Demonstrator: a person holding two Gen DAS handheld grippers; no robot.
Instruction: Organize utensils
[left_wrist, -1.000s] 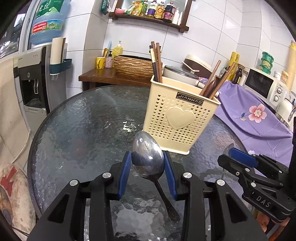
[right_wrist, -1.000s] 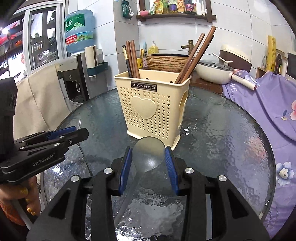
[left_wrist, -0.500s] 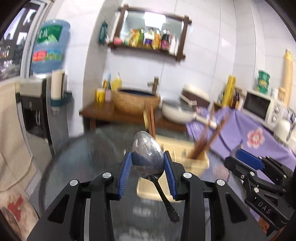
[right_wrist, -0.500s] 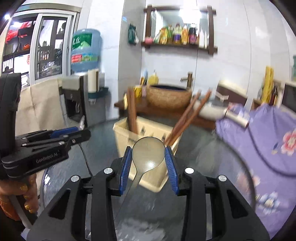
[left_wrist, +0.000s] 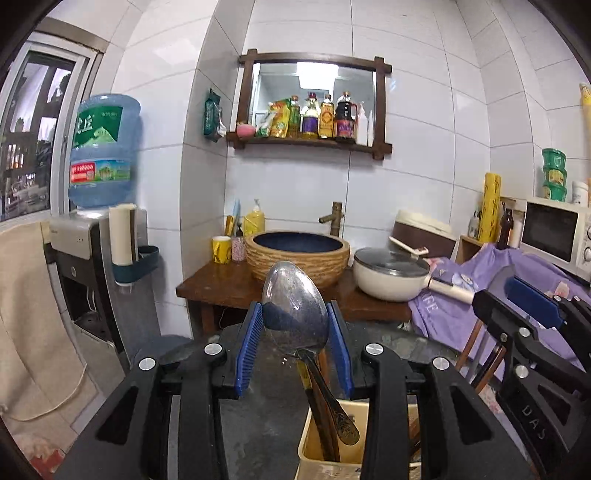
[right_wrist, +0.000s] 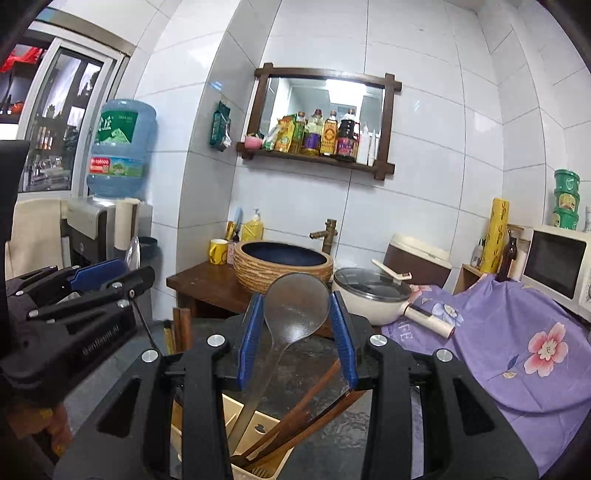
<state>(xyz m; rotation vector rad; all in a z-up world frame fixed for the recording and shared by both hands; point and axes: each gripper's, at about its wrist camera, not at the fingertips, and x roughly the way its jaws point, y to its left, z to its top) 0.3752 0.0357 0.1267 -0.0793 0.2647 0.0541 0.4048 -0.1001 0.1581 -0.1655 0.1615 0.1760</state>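
My left gripper (left_wrist: 295, 325) is shut on the bowl of a shiny metal spoon (left_wrist: 293, 314), whose handle hangs down over the cream utensil holder (left_wrist: 325, 450) below. My right gripper (right_wrist: 297, 319) is shut on the bowl of a dull grey ladle-like spoon (right_wrist: 295, 306), its handle reaching down into the cream utensil holder (right_wrist: 236, 417). Brown chopsticks (right_wrist: 303, 413) lean inside the holder. Each gripper shows in the other's view: the right gripper (left_wrist: 532, 325) at the right edge, the left gripper (right_wrist: 85, 295) at the left edge.
The dark glass table (right_wrist: 303, 354) lies under the holder. Behind it stand a wooden stand with a woven basin (left_wrist: 297, 254), a white pan (left_wrist: 391, 277), a purple flowered cloth (right_wrist: 517, 347), a microwave (left_wrist: 554, 236) and a water dispenser (left_wrist: 88, 258).
Both grippers rose with their spoons and tipped up toward level. The holder dropped from the middle of each view to the bottom edge, with the spoon handles now over or inside it.
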